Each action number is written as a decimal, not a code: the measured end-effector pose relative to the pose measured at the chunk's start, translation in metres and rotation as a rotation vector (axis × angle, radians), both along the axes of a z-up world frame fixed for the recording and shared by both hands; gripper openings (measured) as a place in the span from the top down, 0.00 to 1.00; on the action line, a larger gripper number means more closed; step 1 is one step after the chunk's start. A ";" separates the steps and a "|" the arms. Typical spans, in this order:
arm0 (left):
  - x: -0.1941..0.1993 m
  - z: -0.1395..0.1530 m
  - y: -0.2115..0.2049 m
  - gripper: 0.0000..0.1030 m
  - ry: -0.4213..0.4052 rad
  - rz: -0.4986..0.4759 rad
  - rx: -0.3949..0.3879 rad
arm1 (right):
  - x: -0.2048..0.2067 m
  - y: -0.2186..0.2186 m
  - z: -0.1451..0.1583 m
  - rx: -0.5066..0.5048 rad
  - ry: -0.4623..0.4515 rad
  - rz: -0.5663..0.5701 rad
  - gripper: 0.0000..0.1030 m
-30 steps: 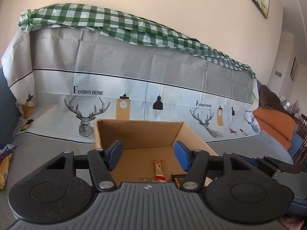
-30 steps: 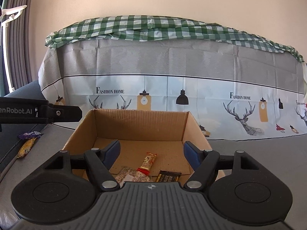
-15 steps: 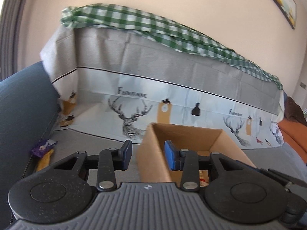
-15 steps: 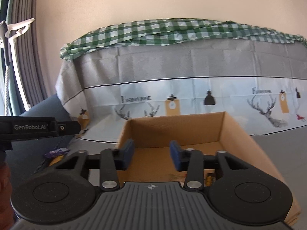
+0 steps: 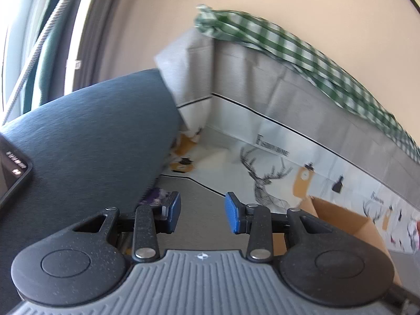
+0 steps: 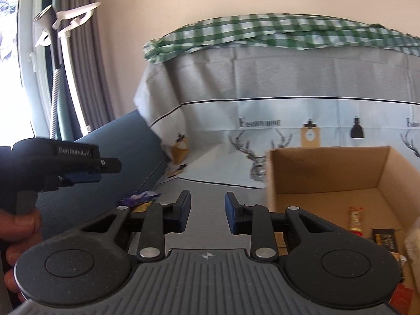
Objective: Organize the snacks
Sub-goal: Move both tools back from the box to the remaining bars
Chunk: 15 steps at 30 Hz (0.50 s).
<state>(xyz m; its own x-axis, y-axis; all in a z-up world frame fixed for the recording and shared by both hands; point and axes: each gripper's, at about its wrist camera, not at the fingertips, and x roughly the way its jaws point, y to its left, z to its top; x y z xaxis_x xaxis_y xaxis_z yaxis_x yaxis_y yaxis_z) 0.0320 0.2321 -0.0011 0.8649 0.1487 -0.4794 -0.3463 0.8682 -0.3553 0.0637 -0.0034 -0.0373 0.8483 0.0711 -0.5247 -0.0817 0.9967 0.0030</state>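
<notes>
A cardboard box (image 6: 328,173) stands on the grey sofa seat, holding a red-and-gold bar (image 6: 355,220) and a dark bar (image 6: 383,239). Its corner shows in the left wrist view (image 5: 341,218). A purple snack packet (image 6: 139,197) lies on a yellow one against the blue armrest, also in the left wrist view (image 5: 155,197). My left gripper (image 5: 202,216) is open and empty, just right of the packets. My right gripper (image 6: 207,215) is open and empty, between the packets and the box. The left gripper also appears in the right wrist view (image 6: 78,168).
A blue armrest (image 5: 86,141) rises on the left, with a phone (image 5: 13,176) on it. A printed cloth with deer (image 6: 288,131) covers the sofa back, a green checked cloth (image 6: 262,34) on top. Curtains and a window (image 6: 31,65) stand left.
Both grippers have swung left, away from the box and toward the packets by the armrest. Their jaws narrowed half a second ago and have widened since.
</notes>
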 end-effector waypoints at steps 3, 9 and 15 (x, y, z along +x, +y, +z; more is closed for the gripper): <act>-0.005 0.001 0.012 0.60 -0.004 0.045 -0.019 | 0.009 0.018 -0.012 0.013 0.028 0.030 0.71; -0.021 0.010 0.027 0.60 -0.035 0.222 0.013 | 0.030 0.047 -0.040 0.054 0.087 0.068 0.70; -0.039 0.015 0.044 0.60 -0.066 0.407 0.029 | 0.058 0.078 -0.074 0.043 0.142 0.117 0.70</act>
